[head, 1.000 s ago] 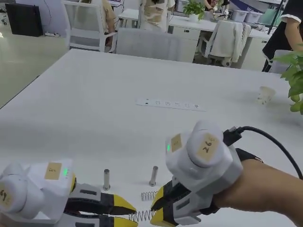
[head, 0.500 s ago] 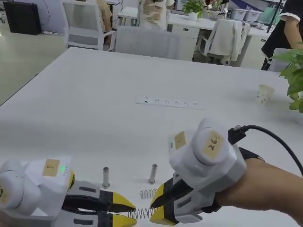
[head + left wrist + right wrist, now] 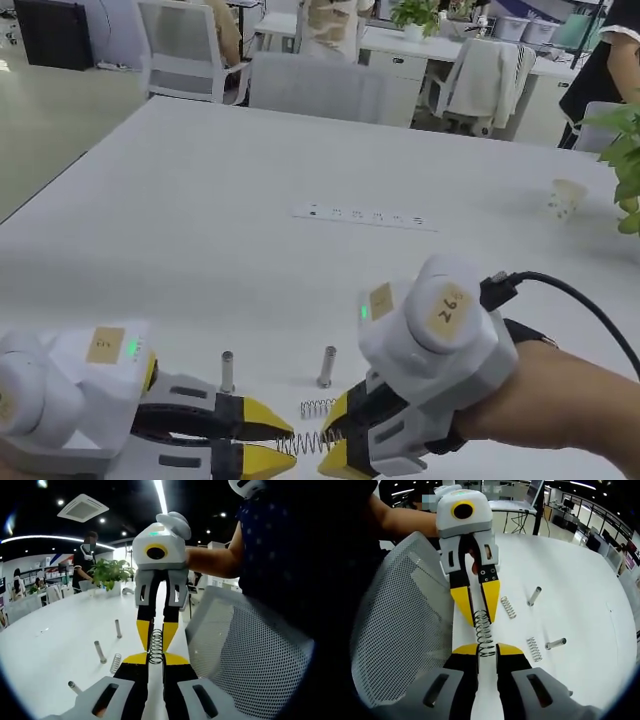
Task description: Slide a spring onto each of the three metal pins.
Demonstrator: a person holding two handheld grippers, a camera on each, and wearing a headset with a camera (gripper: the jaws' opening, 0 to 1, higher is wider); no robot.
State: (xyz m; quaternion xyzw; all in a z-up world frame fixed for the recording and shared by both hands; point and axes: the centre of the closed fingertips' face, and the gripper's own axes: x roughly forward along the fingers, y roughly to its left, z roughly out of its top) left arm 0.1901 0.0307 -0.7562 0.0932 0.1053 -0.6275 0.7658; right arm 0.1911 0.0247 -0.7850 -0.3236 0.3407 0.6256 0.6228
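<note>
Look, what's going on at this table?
A person holds a gripper in each hand. The left gripper and the right gripper each pinch one end of the same spring in their jaws, near the table edge. Two loose springs lie by the metal pins, and no pin has a spring on it yet.

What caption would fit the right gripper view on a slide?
Right gripper and left gripper each pinch one end of a spring; loose springs and metal pins sit nearby on the table.
</note>
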